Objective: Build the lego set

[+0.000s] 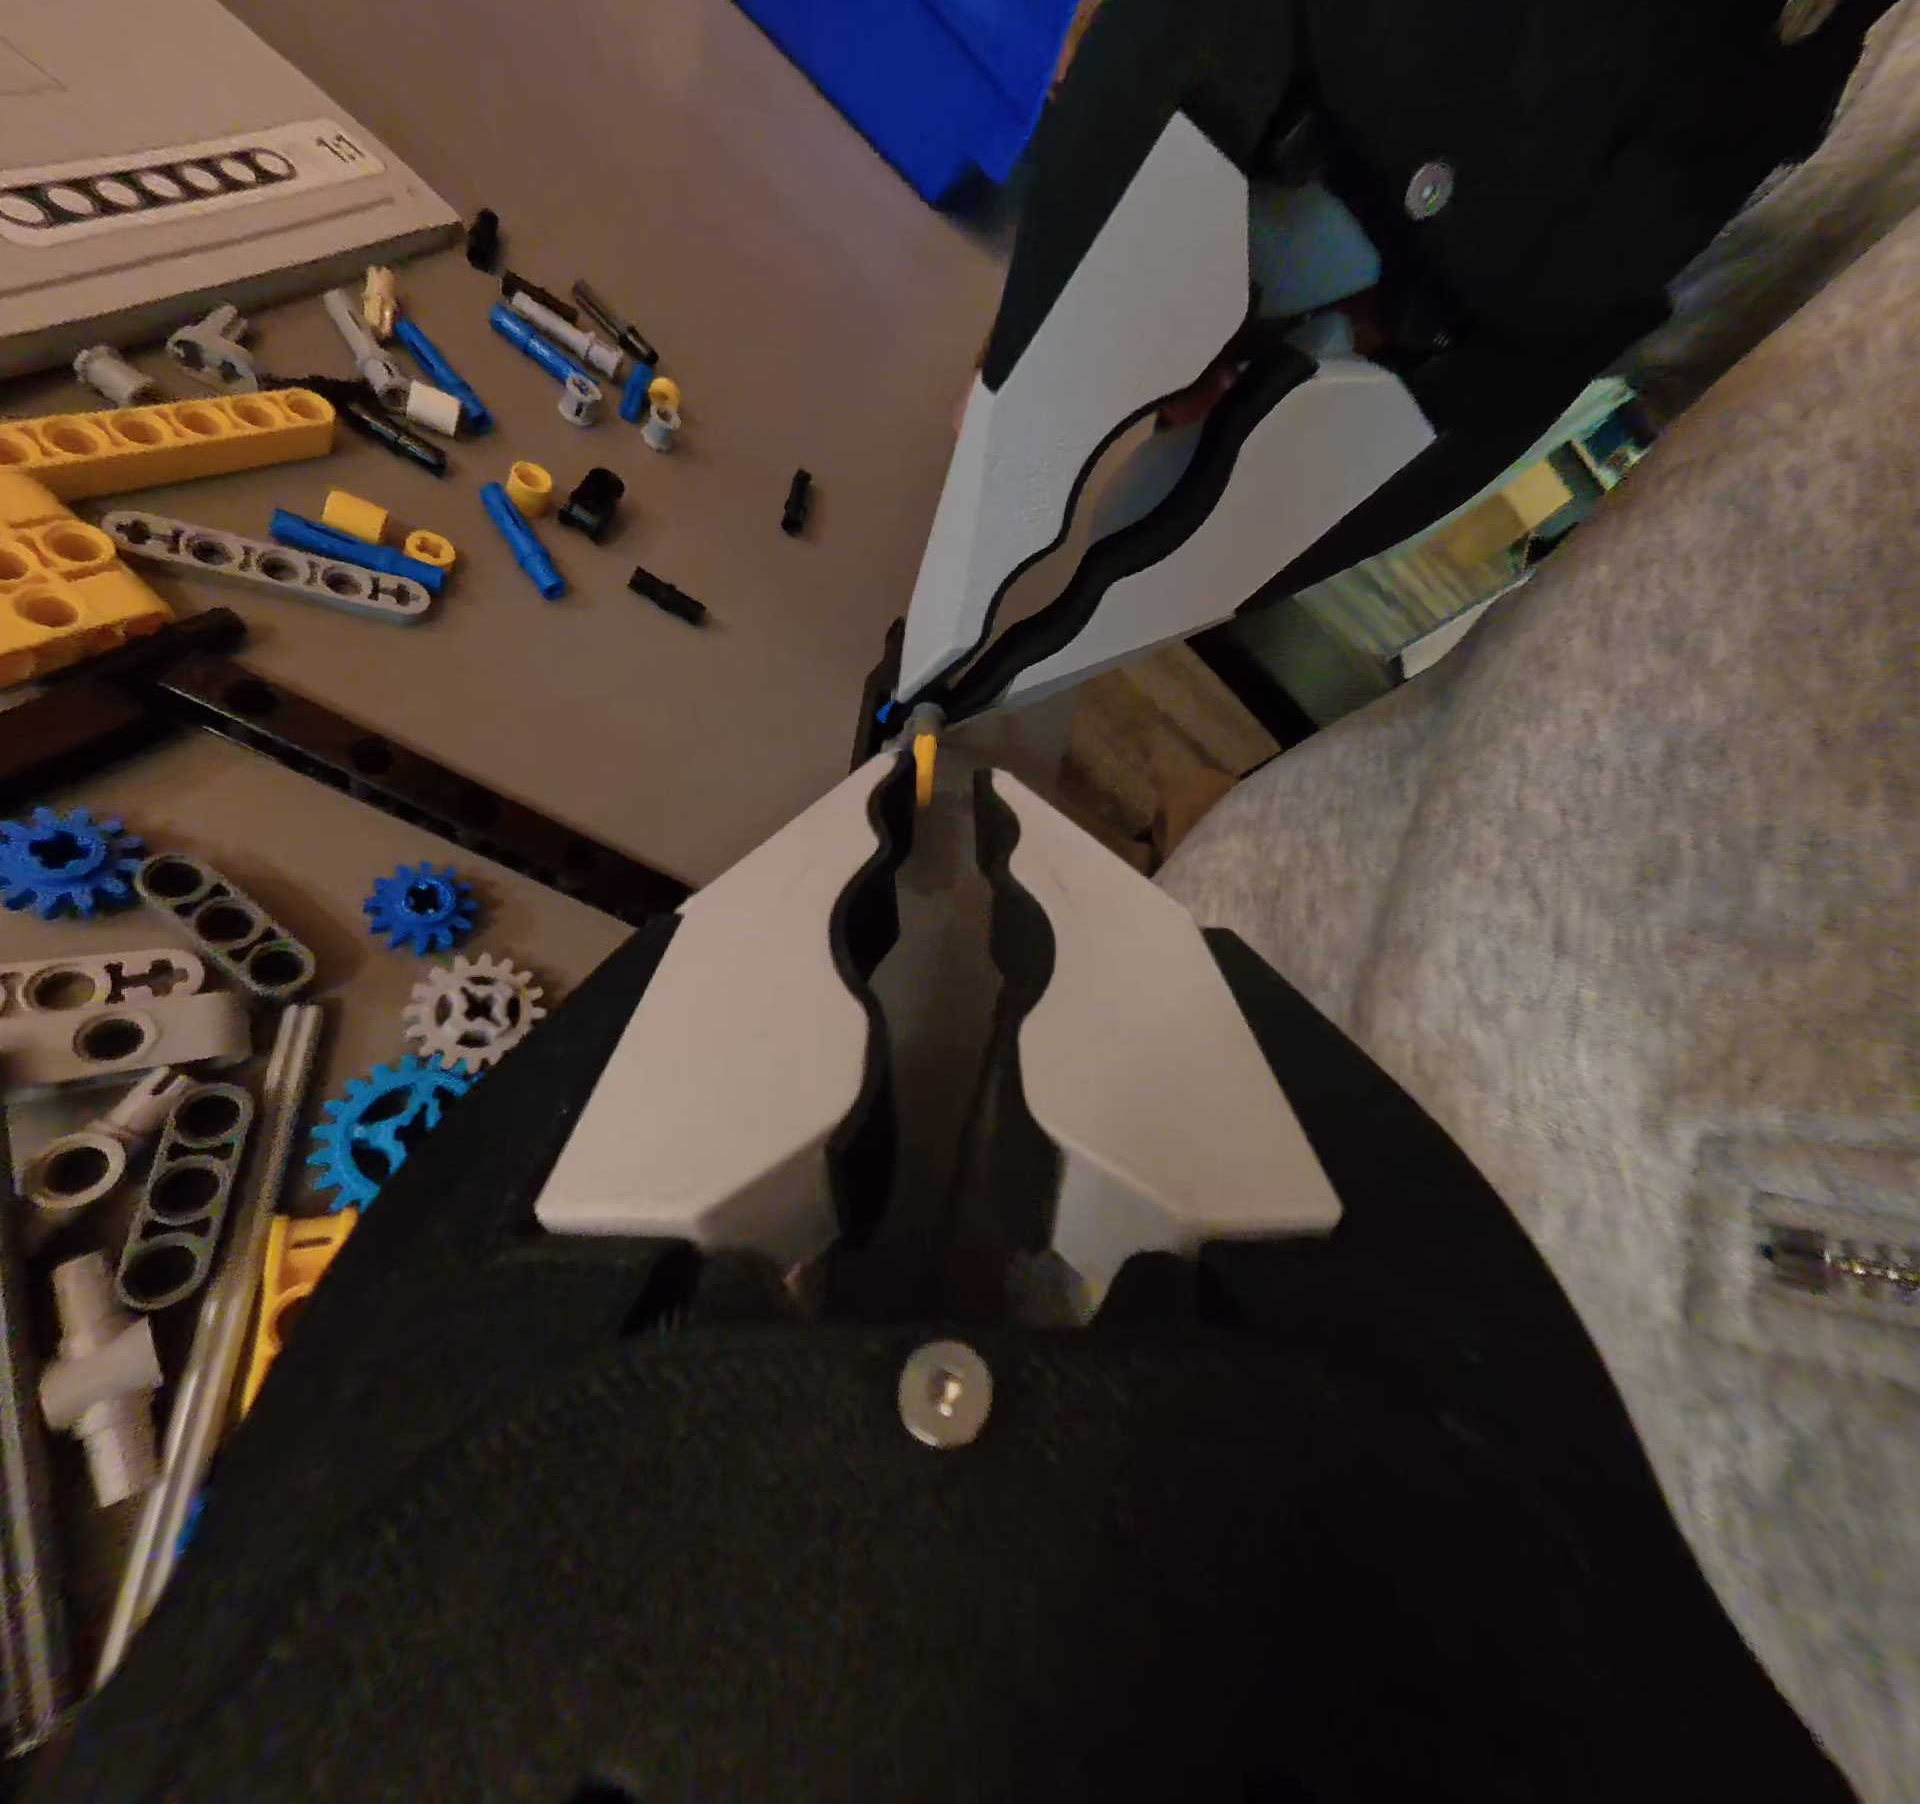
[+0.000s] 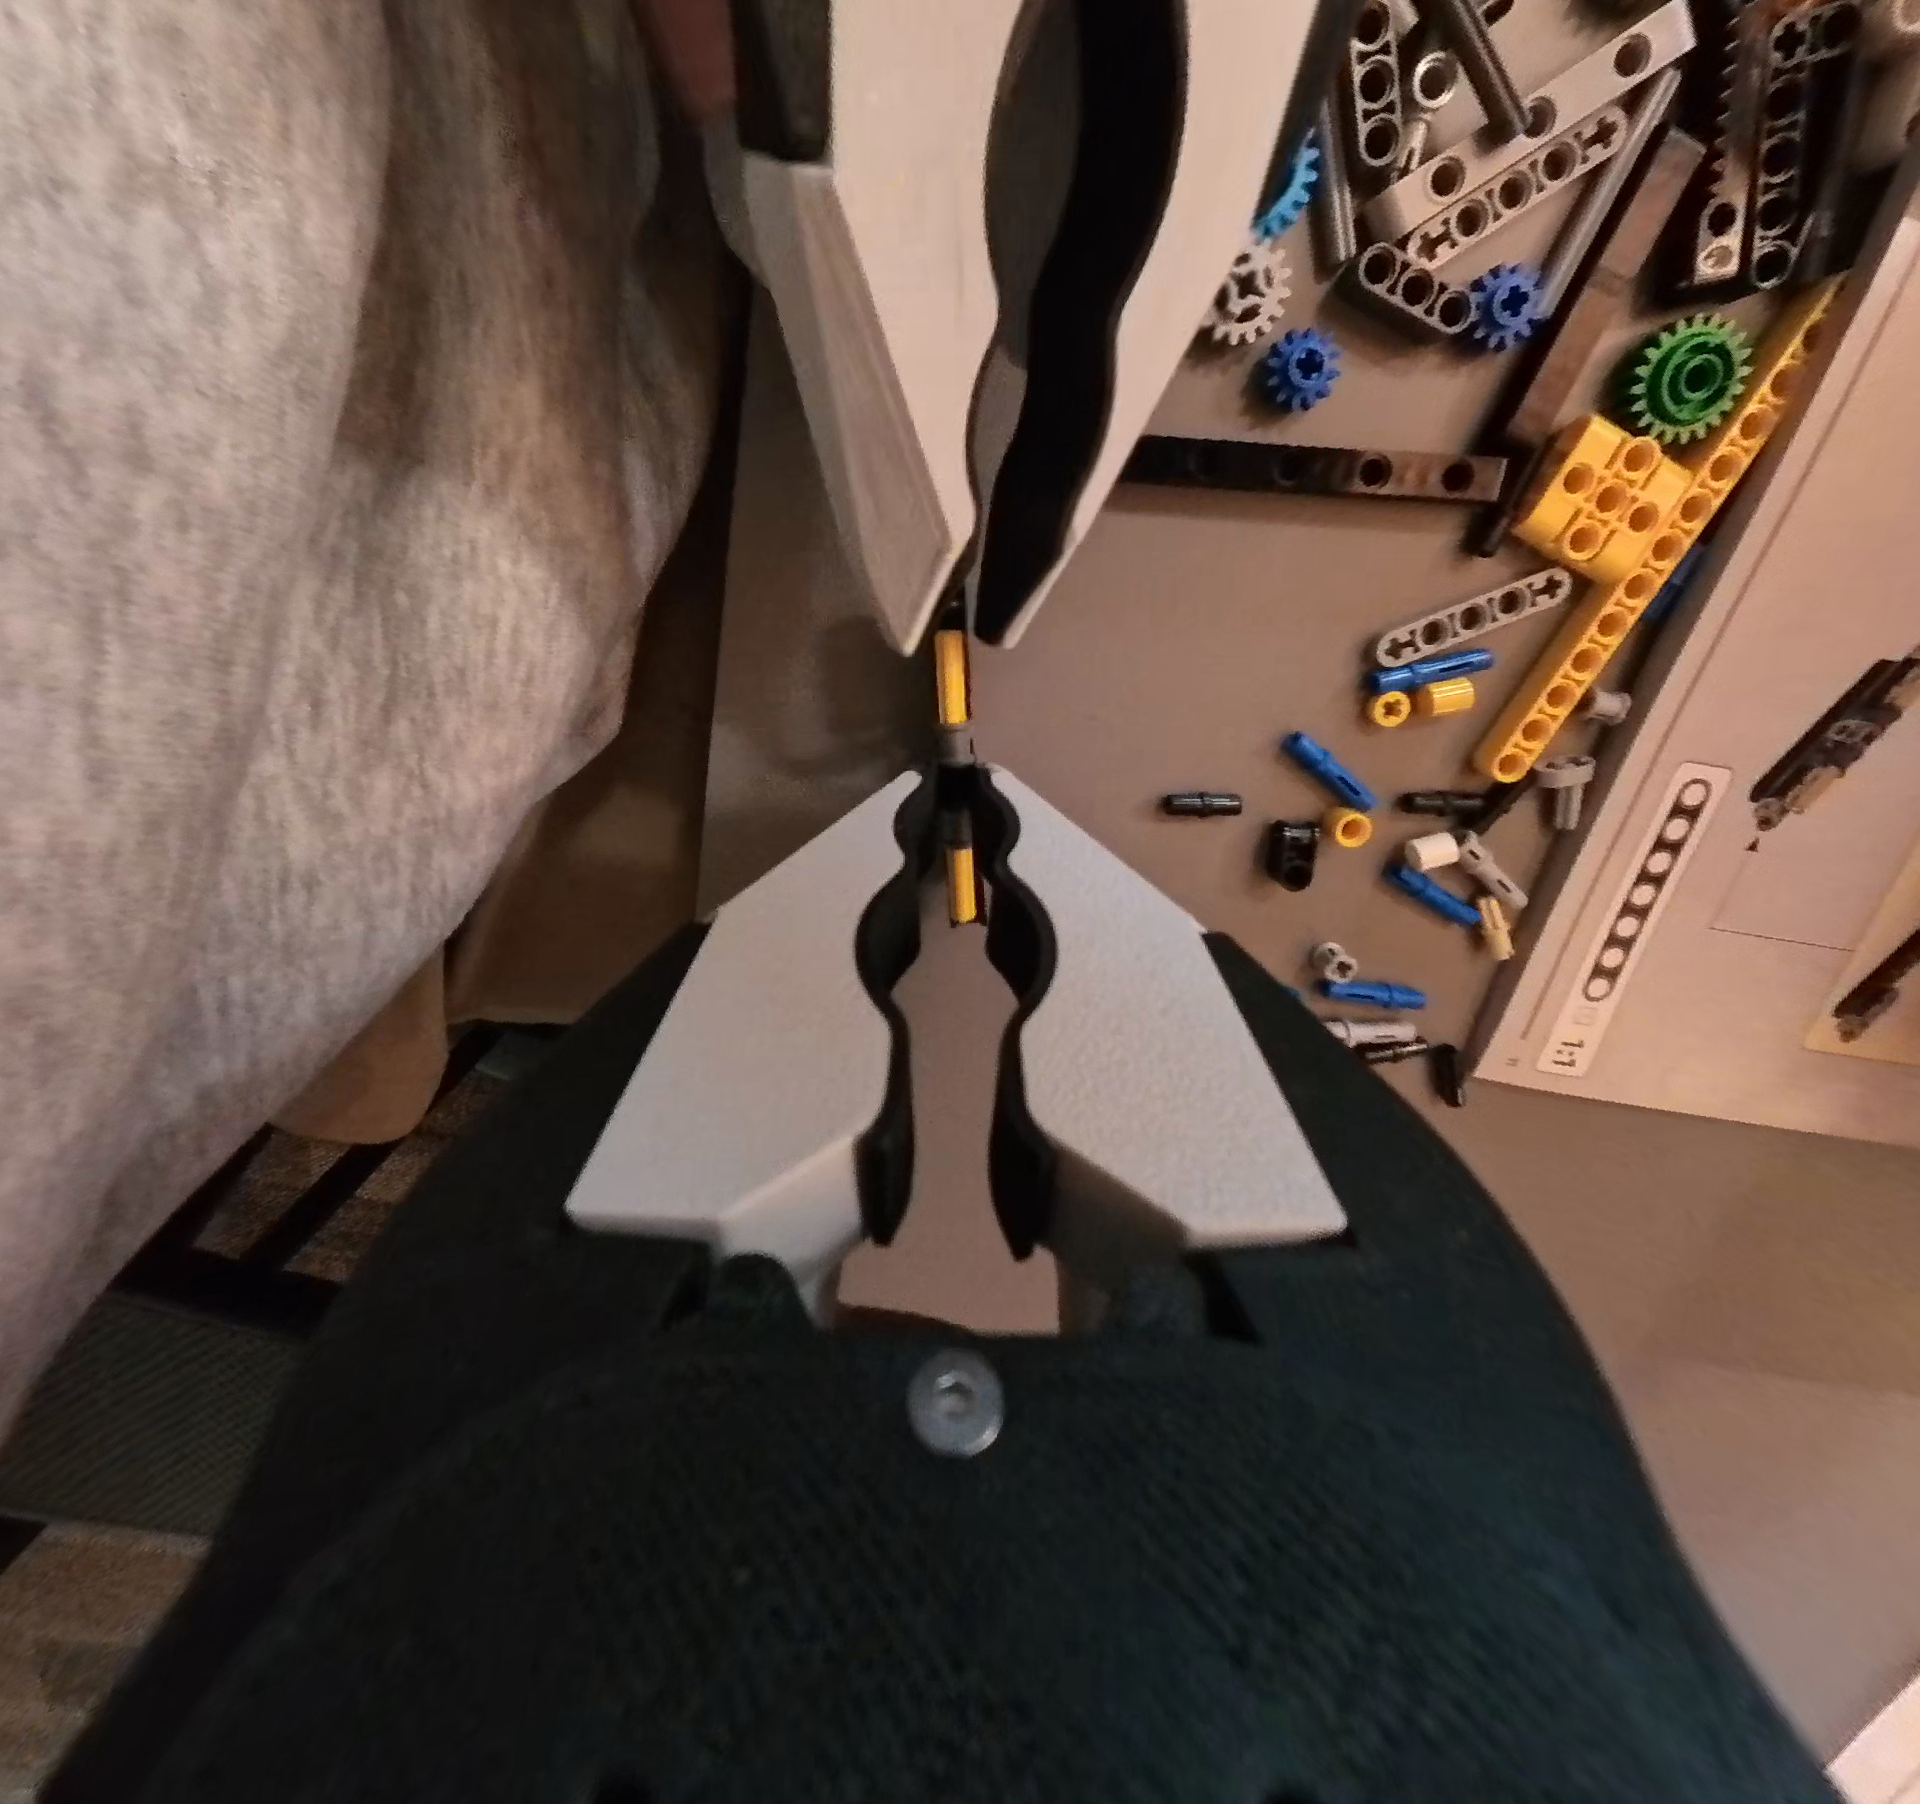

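Black gripper bodies, pale grey fingers (image 1: 727,1027), black wavy pads, perhaps grey clothing (image 1: 1558,923)

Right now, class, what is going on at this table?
A person holds a gripper in each hand and brings them tip to tip above the table's edge. The right gripper is shut on a thin yellow axle, and the left gripper grips another yellow piece; a small grey connector sits between them. Loose Lego parts, including blue gears and a yellow beam, lie on the table.
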A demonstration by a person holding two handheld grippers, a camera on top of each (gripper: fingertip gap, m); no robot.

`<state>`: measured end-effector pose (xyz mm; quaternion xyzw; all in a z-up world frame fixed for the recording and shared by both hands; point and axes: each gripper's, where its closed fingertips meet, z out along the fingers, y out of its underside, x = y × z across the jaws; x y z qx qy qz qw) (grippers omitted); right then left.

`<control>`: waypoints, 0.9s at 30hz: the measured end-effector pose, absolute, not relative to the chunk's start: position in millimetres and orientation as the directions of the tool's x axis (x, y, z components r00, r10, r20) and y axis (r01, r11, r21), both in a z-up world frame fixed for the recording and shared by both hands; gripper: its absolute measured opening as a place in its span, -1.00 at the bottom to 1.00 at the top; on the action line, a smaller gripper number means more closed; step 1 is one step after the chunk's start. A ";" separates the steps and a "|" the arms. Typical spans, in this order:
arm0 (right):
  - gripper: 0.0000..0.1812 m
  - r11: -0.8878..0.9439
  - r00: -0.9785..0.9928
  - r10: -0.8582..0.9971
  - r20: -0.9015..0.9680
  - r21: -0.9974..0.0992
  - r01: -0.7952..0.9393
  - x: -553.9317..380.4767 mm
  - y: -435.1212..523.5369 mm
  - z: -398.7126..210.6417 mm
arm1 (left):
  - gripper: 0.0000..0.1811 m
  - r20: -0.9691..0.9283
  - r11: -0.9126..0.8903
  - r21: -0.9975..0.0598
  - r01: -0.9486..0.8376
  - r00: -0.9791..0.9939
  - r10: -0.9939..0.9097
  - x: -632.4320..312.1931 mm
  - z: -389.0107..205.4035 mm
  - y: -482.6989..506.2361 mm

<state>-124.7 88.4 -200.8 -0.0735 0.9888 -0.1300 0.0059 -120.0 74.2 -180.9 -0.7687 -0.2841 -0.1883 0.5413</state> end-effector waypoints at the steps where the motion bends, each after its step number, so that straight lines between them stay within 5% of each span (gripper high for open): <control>1: -0.95 0.956 -0.989 -0.146 0.005 -0.258 -0.142 -124.5 88.4 -200.8 | -0.91 0.598 -0.249 -0.724 0.643 0.766 0.238 -121.1 -181.0 74.6; 27: -0.95 0.953 -0.983 -0.182 0.007 -0.245 -0.178 -124.4 85.8 -201.1 | -0.96 0.519 -0.322 -0.736 0.595 0.802 0.296 -120.4 -194.3 85.2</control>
